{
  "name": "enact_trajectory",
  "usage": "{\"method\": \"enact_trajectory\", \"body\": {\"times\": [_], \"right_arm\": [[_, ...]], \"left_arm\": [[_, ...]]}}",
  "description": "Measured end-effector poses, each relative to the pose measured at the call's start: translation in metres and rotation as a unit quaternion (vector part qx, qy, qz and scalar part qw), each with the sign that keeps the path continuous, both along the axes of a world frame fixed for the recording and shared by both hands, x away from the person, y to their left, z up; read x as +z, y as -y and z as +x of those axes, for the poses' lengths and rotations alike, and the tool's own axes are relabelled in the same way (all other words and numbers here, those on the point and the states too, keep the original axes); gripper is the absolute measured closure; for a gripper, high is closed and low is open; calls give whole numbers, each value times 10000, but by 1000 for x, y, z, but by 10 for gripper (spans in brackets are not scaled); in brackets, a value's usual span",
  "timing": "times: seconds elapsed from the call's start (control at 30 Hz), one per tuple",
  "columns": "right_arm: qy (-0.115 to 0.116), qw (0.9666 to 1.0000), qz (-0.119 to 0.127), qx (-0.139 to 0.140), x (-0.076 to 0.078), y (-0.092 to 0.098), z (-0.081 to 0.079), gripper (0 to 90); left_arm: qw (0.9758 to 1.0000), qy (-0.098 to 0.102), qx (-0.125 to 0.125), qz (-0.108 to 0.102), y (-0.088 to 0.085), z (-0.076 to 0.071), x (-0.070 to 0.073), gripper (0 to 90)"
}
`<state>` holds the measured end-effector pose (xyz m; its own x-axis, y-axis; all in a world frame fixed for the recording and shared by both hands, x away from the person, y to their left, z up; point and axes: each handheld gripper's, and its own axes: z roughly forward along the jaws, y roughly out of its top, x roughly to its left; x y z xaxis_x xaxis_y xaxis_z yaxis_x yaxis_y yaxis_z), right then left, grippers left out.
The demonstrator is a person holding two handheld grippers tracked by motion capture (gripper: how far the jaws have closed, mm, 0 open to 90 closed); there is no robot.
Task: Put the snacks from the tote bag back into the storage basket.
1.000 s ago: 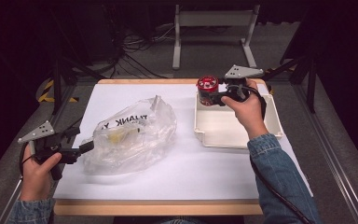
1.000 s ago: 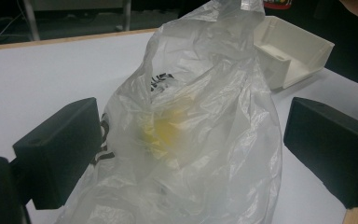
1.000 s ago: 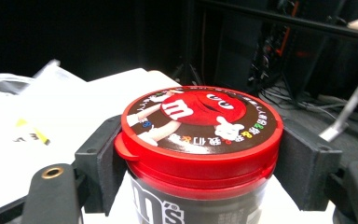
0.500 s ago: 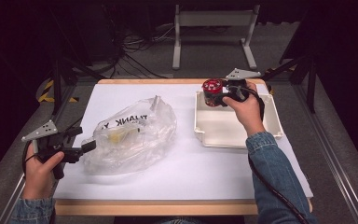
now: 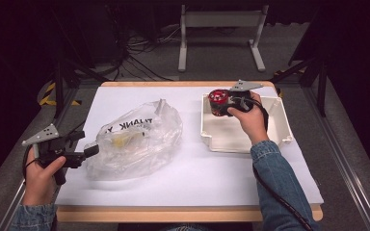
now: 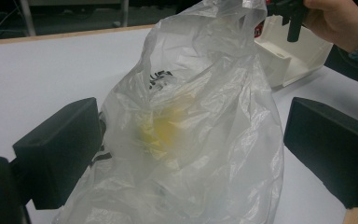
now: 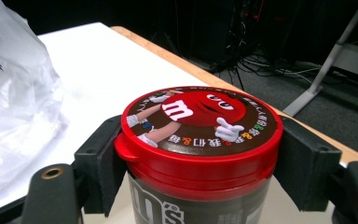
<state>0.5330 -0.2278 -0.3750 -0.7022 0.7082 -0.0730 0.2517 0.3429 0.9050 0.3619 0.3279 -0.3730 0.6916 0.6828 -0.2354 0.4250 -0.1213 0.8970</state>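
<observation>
Right gripper (image 5: 221, 103) jaws clamped on candy jar (image 7: 200, 140) over white bin (image 5: 270, 139), left gripper (image 5: 84, 147) jaws apart (bag (image 6: 186, 130) between)

1. Grippers: 2 – left gripper (image 5: 92, 150) at 8 o'clock, right gripper (image 5: 220, 105) at 1 o'clock.
2. Candy jar (image 7: 200, 154): 1, red lid.
3. Plastic bag (image 5: 135, 139): 1, clear, w/ sth yellow inside.
4. White tray (image 5: 279, 122): 1, at 2 o'clock.

A white-topped wooden table (image 5: 139, 84) stands on grey floor (image 5: 144, 62); beyond its far edge, tangled cables (image 5: 139, 41) and a white metal stand (image 5: 221, 33) in darkness.
</observation>
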Motion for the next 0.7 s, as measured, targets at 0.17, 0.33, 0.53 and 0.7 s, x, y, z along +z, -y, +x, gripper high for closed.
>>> {"method": "enact_trajectory", "body": {"times": [0.17,0.33,0.53,0.7], "right_arm": [[-72,10000,36,-21,-9,0,1,250],[-116,9999,61,-34,-18,-2,2,250],[-176,9998,104,1,-29,-4,2,250],[-203,9997,147,-55,-36,-4,3,250]], "left_arm": [[10000,-10,14,-13,-1,0,0,52],[10000,-5,20,-18,-1,-1,1,52],[10000,-11,10,-24,-1,-1,1,51],[10000,-10,10,-23,-1,-1,1,52]]}}
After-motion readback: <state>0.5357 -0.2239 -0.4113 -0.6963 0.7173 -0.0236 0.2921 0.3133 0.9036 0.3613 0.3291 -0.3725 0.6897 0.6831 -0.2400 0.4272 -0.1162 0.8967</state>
